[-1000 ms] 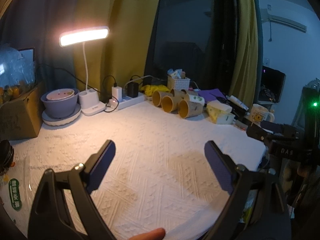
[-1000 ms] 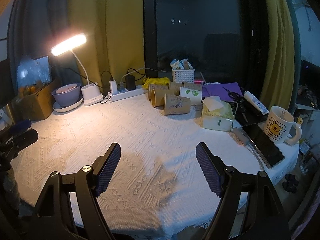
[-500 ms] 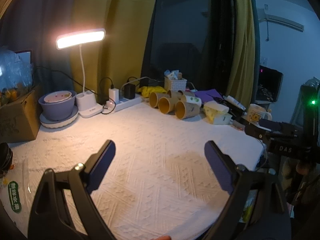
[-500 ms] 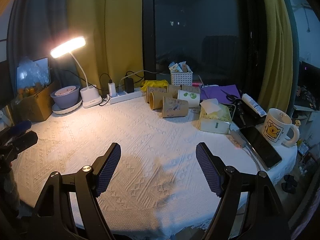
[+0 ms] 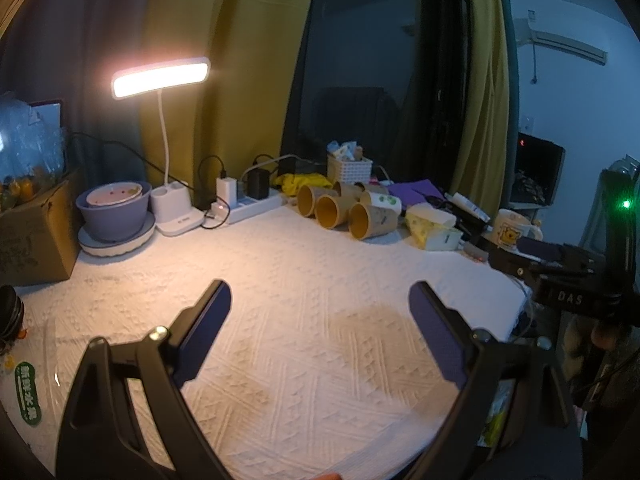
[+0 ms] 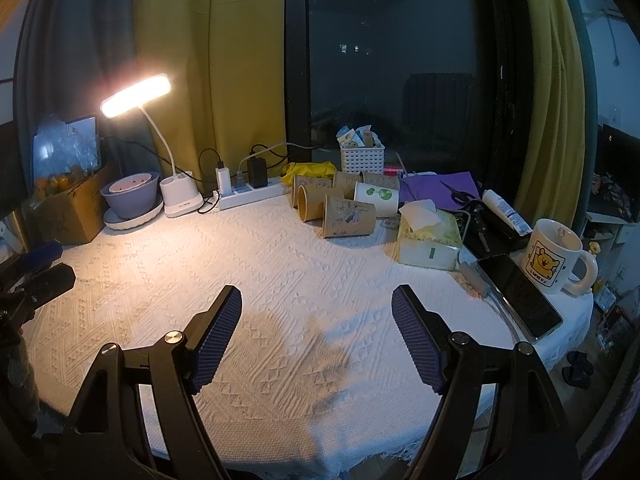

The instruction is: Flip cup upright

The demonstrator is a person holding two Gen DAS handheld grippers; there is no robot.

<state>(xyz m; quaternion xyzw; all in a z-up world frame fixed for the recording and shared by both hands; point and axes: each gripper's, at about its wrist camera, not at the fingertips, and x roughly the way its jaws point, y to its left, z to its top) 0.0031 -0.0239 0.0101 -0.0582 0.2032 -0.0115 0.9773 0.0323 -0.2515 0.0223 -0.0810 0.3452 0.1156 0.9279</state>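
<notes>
Several brown paper cups (image 5: 372,221) lie on their sides in a cluster at the far side of the white tablecloth, with one white cup (image 6: 376,198) among them; the cluster also shows in the right wrist view (image 6: 348,221). My left gripper (image 5: 320,300) is open and empty, low over the near middle of the cloth, well short of the cups. My right gripper (image 6: 316,306) is open and empty, also over the near cloth. The right gripper's body shows at the right edge of the left wrist view (image 5: 560,280).
A lit desk lamp (image 6: 176,196), a bowl on a plate (image 6: 130,200), a cardboard box (image 6: 70,208) and a power strip (image 6: 252,196) stand at the back left. A tissue box (image 6: 428,240), phone (image 6: 518,296), mug (image 6: 554,256) and white basket (image 6: 362,158) are at the right.
Both cameras have pulled back slightly, so the cups look a little farther away. Both grippers stay open and empty.
</notes>
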